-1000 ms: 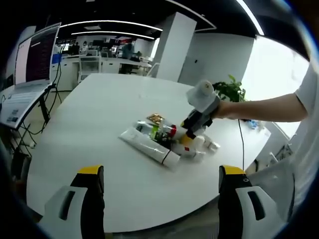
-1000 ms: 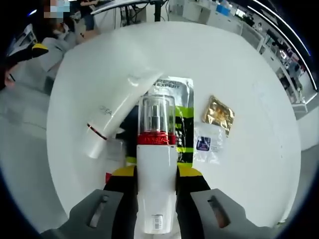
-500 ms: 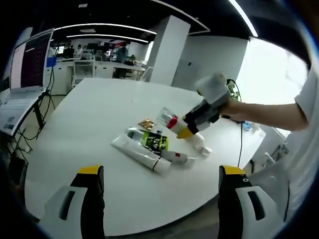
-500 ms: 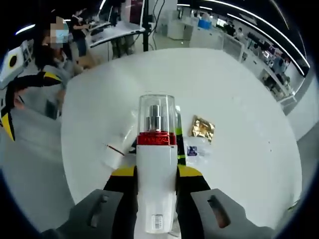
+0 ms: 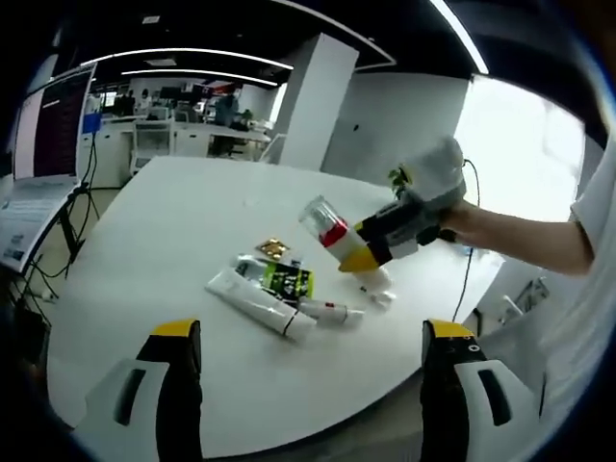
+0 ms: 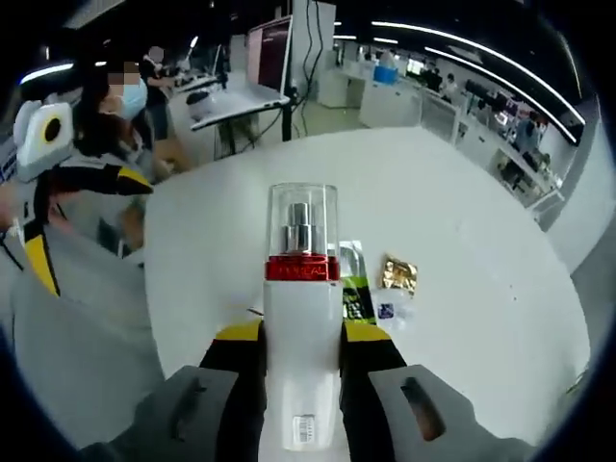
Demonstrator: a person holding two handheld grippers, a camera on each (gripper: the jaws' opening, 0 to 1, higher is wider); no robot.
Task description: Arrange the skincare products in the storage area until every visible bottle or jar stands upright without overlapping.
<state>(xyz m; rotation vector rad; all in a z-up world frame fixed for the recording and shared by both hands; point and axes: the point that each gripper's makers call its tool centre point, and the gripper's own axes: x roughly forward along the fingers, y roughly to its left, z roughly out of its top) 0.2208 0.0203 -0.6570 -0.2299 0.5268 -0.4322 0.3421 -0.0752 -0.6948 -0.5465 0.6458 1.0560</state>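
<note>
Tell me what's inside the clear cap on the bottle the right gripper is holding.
A silver pump head shows through the clear cap of the white bottle, above a red collar. The bottle's contents are hidden.

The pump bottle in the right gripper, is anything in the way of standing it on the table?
Nothing visible. The right gripper holds the pump bottle in the air beside the pile of tubes and sachets; bare table lies around them.

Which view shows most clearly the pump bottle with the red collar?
The right gripper view: the pump bottle stands large and central between that gripper's jaws, its clear cap and red collar sharp. In the left gripper view the bottle is small, tilted, lifted above the table.
</note>
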